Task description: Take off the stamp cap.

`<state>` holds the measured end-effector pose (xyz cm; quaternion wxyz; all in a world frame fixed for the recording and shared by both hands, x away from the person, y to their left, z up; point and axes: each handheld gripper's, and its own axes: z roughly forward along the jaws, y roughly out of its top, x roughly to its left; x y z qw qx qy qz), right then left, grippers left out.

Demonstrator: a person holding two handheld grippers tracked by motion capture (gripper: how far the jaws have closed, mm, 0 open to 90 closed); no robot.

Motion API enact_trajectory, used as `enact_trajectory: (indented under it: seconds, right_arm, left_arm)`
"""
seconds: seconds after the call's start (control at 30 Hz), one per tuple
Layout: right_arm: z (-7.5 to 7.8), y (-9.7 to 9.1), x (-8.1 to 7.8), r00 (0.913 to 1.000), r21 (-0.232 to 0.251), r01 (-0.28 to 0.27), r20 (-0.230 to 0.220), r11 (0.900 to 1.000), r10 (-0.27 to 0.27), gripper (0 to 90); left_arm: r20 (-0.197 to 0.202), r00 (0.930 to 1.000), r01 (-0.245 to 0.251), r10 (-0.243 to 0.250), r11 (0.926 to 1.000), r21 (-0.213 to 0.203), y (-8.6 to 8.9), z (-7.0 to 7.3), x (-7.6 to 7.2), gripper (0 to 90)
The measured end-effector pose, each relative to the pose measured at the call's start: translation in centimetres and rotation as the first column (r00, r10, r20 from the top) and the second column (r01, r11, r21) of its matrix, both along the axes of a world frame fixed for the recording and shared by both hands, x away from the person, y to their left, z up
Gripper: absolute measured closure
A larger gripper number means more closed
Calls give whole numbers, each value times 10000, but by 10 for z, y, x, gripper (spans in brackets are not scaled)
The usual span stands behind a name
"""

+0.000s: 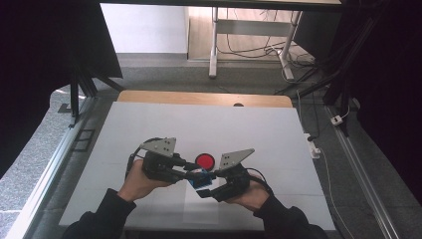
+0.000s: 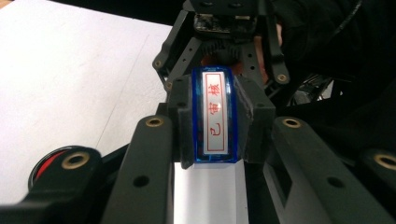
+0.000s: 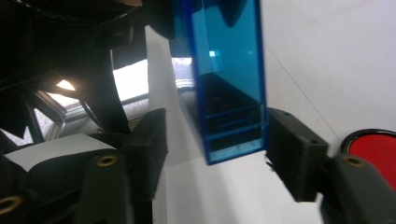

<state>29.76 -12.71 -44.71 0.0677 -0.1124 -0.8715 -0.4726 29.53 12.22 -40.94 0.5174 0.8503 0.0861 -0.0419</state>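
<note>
while your left gripper (image 2: 212, 154) is clenching the blue stamp (image 2: 214, 116) above the tabletop (image 1: 149, 129), your right gripper (image 3: 215, 154) is bracketing its other end, one jaw touching, the other apart.

Grey carpet floor (image 1: 164, 74), metal-legged desk (image 1: 249, 25), loose cables (image 1: 249, 50) beneath

The high view looks forward and down from above onto the white-topped bench (image 1: 149, 129). Both gripper views sit very close (almost touching) to the transparent blue plastic stamp block (image 2: 215, 116), facing it from opposite sides; all three views share it.
</note>
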Motion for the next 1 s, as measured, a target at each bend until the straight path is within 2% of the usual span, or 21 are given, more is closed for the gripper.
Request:
enact_trajectory:
  seconds: [0.37, 0.6, 0.87, 0.93, 1.0]
  right_arm:
    - [2, -2, 0, 9987, 419, -514, 79, 9978, 511, 634]
    - [3, -3, 0, 9982, 548, -607, 10, 9967, 607, 663]
    - [3, -4, 2, 9969, 551, -686, -334, 9961, 706, 686]
    - [4, -4, 4, 9953, 629, -645, -676, 9959, 687, 688]
    - [4, -4, 4, 9947, 656, -639, -759, 9958, 688, 688]
  left_arm:
    - [311, 9982, 514, -506, 9984, -249, 0, 0, -1, 708]
    - [450, 9971, 630, -614, 9974, -363, 1, 0, -1, 708]
    - [580, 9964, 650, -625, 9970, -419, 1, 0, -2, 709]
    - [565, 9966, 627, -598, 9967, -512, 2, 1, -2, 709]
    - [564, 9965, 642, -611, 9964, -551, 2, 1, -2, 709]
